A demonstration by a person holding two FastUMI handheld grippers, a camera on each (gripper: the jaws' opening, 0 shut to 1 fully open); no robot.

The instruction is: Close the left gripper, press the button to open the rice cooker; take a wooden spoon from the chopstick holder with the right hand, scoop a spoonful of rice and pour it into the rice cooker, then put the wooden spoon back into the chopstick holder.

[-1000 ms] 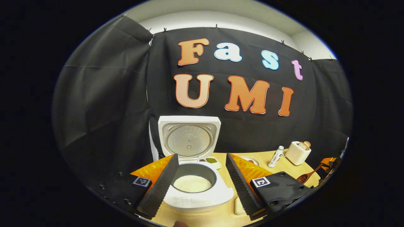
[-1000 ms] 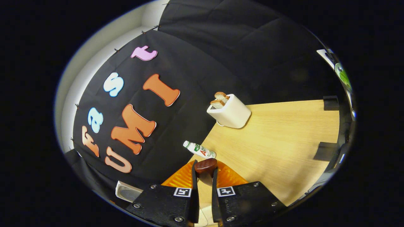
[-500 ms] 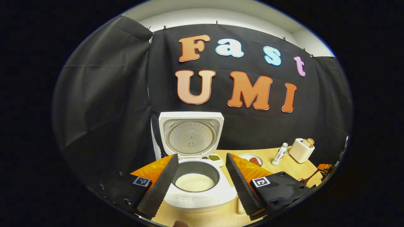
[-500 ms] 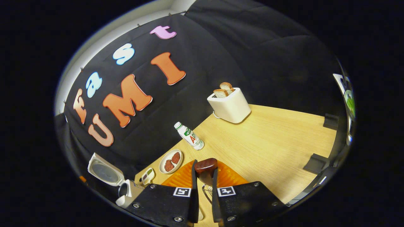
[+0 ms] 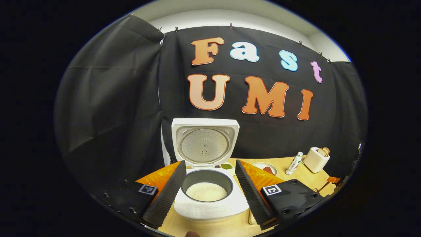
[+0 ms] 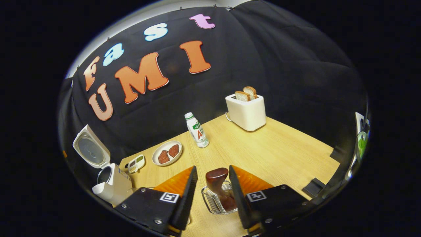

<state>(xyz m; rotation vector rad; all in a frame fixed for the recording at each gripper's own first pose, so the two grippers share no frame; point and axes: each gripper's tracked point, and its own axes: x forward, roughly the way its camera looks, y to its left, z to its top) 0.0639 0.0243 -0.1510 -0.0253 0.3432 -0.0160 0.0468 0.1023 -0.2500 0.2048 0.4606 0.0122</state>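
- We hold the left gripper (image 5: 208, 191) with its jaws wide apart, framing the rice cooker (image 5: 209, 192), whose lid stands raised over white rice in the pot
- Our right gripper (image 6: 210, 189) has its jaws parted, touching nothing
- Between them the wooden spoon (image 6: 217, 184) stands in the wire chopstick holder (image 6: 210, 200) on the table (image 6: 279, 154)

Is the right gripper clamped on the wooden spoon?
No: the right gripper stands open, its fingers apart from the wooden spoon, which rests in the chopstick holder.
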